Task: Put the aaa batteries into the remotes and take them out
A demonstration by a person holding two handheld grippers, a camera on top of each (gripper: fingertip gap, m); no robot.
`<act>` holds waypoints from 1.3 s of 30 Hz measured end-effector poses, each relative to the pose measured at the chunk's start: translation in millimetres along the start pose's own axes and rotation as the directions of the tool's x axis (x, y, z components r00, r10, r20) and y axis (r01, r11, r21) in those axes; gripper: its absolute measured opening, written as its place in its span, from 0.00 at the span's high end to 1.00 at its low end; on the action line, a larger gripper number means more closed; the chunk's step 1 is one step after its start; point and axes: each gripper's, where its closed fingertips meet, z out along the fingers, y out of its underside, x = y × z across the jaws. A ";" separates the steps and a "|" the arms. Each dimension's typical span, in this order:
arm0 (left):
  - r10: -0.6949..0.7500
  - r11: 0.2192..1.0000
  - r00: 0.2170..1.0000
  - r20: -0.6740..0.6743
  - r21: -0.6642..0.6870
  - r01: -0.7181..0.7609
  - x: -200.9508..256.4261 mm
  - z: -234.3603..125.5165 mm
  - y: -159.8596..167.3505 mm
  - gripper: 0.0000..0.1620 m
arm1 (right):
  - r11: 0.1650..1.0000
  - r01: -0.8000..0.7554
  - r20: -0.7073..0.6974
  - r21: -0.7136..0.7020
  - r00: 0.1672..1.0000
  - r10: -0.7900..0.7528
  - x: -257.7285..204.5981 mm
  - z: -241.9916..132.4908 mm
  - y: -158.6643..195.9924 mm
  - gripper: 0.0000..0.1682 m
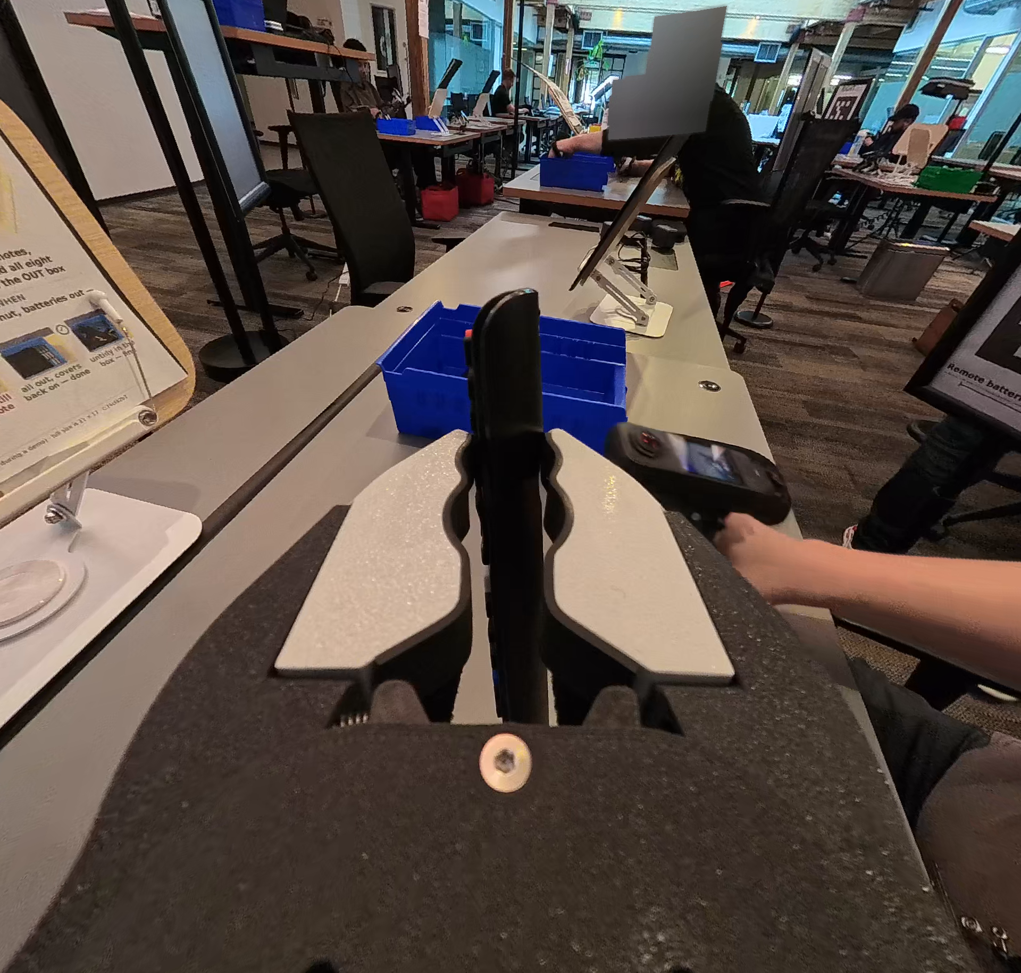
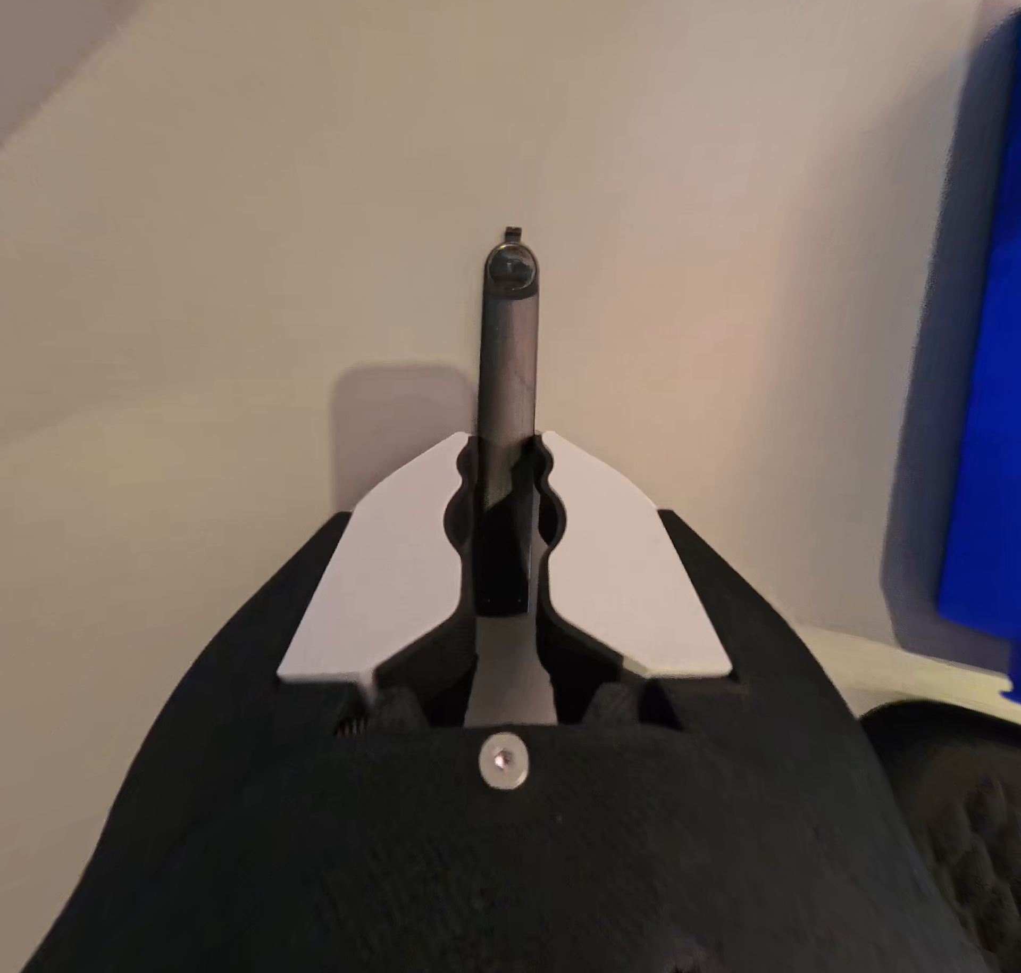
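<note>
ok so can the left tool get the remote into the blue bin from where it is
Probably yes. The left tool is shut on the remote, and the open blue bin sits just ahead on the table with nothing between; the right tool is off to one side.

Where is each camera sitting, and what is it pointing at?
Left wrist view: sits on the left gripper, faces along the grey table toward the blue bin; shows its fingers shut on a black remote and the person's right hand.
Right wrist view: sits on the right gripper, faces down at the table; shows its fingers gripping a thin dark piece.
Both share the blue bin and table.
</note>
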 end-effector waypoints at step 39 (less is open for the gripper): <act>-0.201 0.979 0.939 0.280 0.077 0.186 -53.3 38.1 47.6 0.86 | 0.750 -0.307 0.419 0.585 0.907 0.045 -107.3 -47.4 -168.8 0.60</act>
